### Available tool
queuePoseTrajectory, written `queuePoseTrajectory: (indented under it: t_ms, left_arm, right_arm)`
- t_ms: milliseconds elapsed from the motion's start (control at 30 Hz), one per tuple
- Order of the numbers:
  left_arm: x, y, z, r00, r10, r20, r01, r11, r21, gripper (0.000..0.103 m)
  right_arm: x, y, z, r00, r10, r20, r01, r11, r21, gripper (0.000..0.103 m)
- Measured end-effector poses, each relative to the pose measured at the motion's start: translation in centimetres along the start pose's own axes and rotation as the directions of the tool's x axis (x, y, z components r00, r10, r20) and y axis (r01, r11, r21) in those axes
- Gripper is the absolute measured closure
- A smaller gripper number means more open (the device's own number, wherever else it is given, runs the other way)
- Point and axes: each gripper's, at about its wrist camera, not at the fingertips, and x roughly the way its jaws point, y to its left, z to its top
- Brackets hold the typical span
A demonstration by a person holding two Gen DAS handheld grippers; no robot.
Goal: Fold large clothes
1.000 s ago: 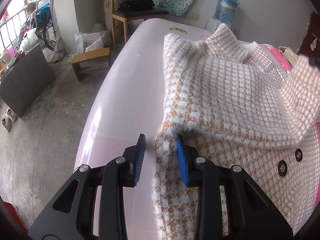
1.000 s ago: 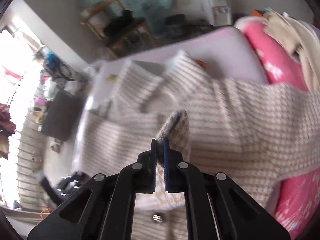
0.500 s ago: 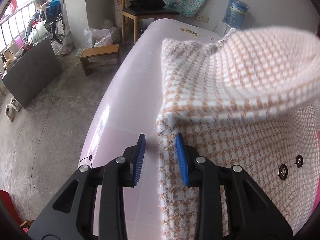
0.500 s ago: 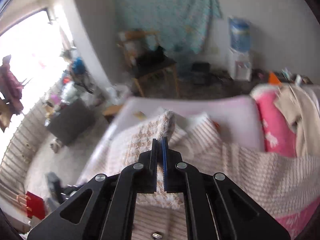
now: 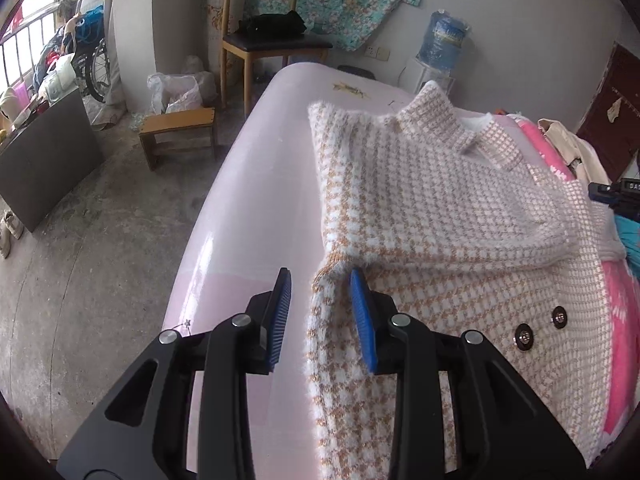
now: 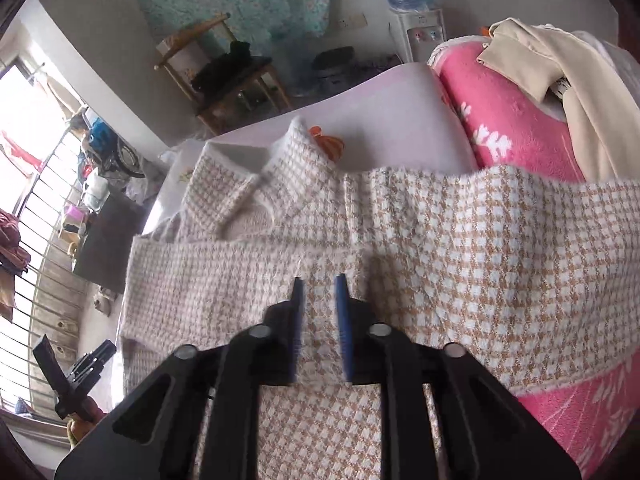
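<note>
A fluffy white-and-tan houndstooth jacket (image 5: 420,184) lies spread on the pale pink bed (image 5: 240,200), collar at the far end, dark buttons (image 5: 524,336) near the right. One sleeve (image 5: 460,236) is folded across its chest. My left gripper (image 5: 320,276) hovers open over the jacket's left edge by the armpit; the fabric edge lies below the gap and neither pad presses it. In the right wrist view my right gripper (image 6: 319,282) is just above the folded sleeve (image 6: 208,272) and jacket (image 6: 480,260). Its jaws are opening, with nothing pinched between them.
A pink flowered blanket (image 6: 512,112) with a beige garment (image 6: 560,52) on it lies along the bed's right side. Beyond the bed's left edge are bare floor, a wooden stool (image 5: 176,128), a chair (image 5: 260,40) and a water dispenser (image 5: 440,40).
My right gripper carried the sleeve across the jacket, came down and let it go; the sleeve now lies flat on the chest. The left gripper rose slightly, still open.
</note>
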Motion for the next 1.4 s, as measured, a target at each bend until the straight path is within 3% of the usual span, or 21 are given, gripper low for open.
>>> queuePoseTrajectory:
  t_ms: [33,200,333,367,433,500,533,633,767,900,967,1067,1267,1400]
  left_arm:
    - [-0.5,0.1,0.6,1.0,-0.021,0.009,0.021,1.0,-0.001,0.073]
    - [2.2,0.6,4.8,0.994,-0.095,-0.059,0.09,0.993,-0.078,0.061]
    - [6.9,0.0,8.0,0.994,-0.058,-0.092,0.05,0.995,-0.082,0.061]
    - [8.0,-0.2,8.7,0.994,-0.042,-0.105,0.034,0.996,-0.078,0.061]
    - [10.0,-0.7,9.5,0.991,-0.027,-0.13,0.02,0.998,-0.054,0.061]
    - [11.5,-1.2,9.9,0.989,0.013,-0.146,-0.017,1.0,-0.025,0.066]
    - [11.9,-1.6,10.0,0.989,0.02,-0.145,-0.021,1.0,0.0,0.078]
    - [11.6,-1.9,10.1,0.994,0.029,-0.109,-0.027,0.999,0.02,0.091]
    - [10.8,0.4,10.0,0.996,-0.043,-0.073,0.035,0.994,-0.107,0.093]
    - [12.1,1.9,9.5,0.992,-0.072,-0.107,0.052,0.981,-0.185,0.093]
    - [12.3,2.0,9.4,0.991,-0.077,-0.109,0.054,0.978,-0.201,0.086]
    - [11.6,1.7,9.4,0.994,-0.054,-0.099,0.035,0.981,-0.189,0.078]
    - [7.2,-0.9,9.4,0.999,-0.045,-0.004,0.045,0.997,-0.062,0.059]
    - [6.7,-4.1,8.7,0.995,-0.092,-0.041,0.094,0.995,0.029,0.047]
  right_arm:
    - [0.2,-0.1,-0.1,1.0,-0.014,0.002,0.014,1.0,0.001,0.054]
    - [3.2,-1.3,-1.5,0.995,-0.045,-0.088,0.045,0.999,-0.003,0.054]
    - [6.0,-1.6,-1.7,0.988,-0.073,-0.134,0.073,0.997,-0.001,0.055]
    - [6.2,-1.5,-1.8,0.988,-0.077,-0.132,0.076,0.997,-0.013,0.057]
    - [6.5,-0.9,-2.1,0.988,-0.069,-0.136,0.063,0.997,-0.052,0.08]
    - [6.6,-0.4,-2.4,0.988,-0.08,-0.135,0.069,0.994,-0.082,0.091]
    - [6.6,-0.1,-2.4,0.988,-0.086,-0.129,0.073,0.992,-0.101,0.094]
    - [6.1,0.8,-2.3,0.991,-0.101,-0.084,0.089,0.987,-0.135,0.095]
    - [4.0,2.4,-1.4,0.999,-0.036,0.026,0.04,0.987,-0.158,0.095]
    - [5.1,2.4,-1.4,0.997,-0.071,0.002,0.071,0.986,-0.152,0.095]
    - [6.5,1.9,-1.7,0.991,-0.132,-0.032,0.126,0.979,-0.163,0.095]
    - [7.5,0.9,-1.9,0.987,-0.151,-0.063,0.141,0.979,-0.146,0.094]
    - [5.7,1.6,-2.0,0.973,-0.229,-0.005,0.224,0.957,-0.185,0.094]
    - [4.4,2.5,-1.9,0.956,-0.289,0.057,0.295,0.933,-0.205,0.094]
